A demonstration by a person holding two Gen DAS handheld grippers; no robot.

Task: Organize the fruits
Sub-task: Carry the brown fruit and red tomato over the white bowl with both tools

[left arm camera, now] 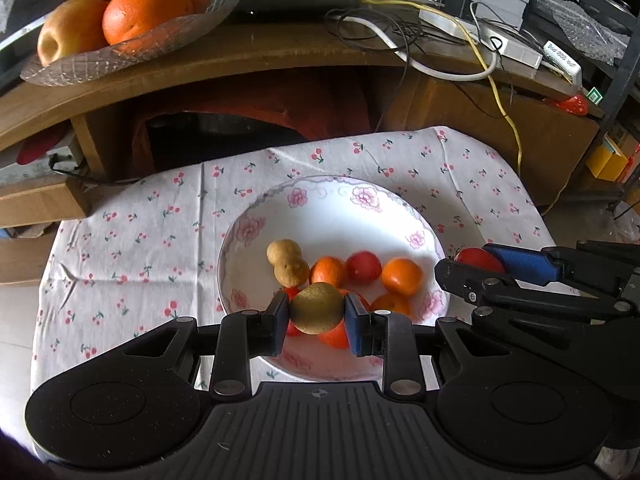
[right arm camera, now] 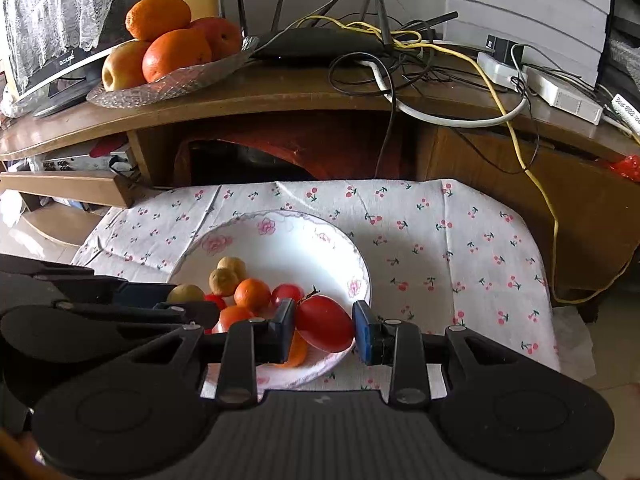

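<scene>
A white floral bowl [left arm camera: 332, 216] [right arm camera: 288, 240] sits on a cherry-print cloth and holds small oranges [left arm camera: 402, 276] [right arm camera: 252, 294], red tomatoes [left arm camera: 363, 267] [right arm camera: 286, 293] and tan round fruits [left arm camera: 288, 264] [right arm camera: 226, 276]. My left gripper [left arm camera: 317, 322] is shut on a tan-green round fruit [left arm camera: 316, 308], held over the bowl's near side. My right gripper [right arm camera: 325, 326] is shut on a red tomato [right arm camera: 326, 322] above the bowl's right rim. In the left wrist view, that right gripper [left arm camera: 476, 266] and its tomato [left arm camera: 478, 260] show at the right.
A wooden cabinet [right arm camera: 280, 100] stands behind the clothed table. On it, a glass platter [left arm camera: 120, 52] [right arm camera: 168, 84] carries big oranges and apples, beside a black router [right arm camera: 316, 44] and tangled cables [right arm camera: 440, 60]. Bare cloth [right arm camera: 460, 248] lies right of the bowl.
</scene>
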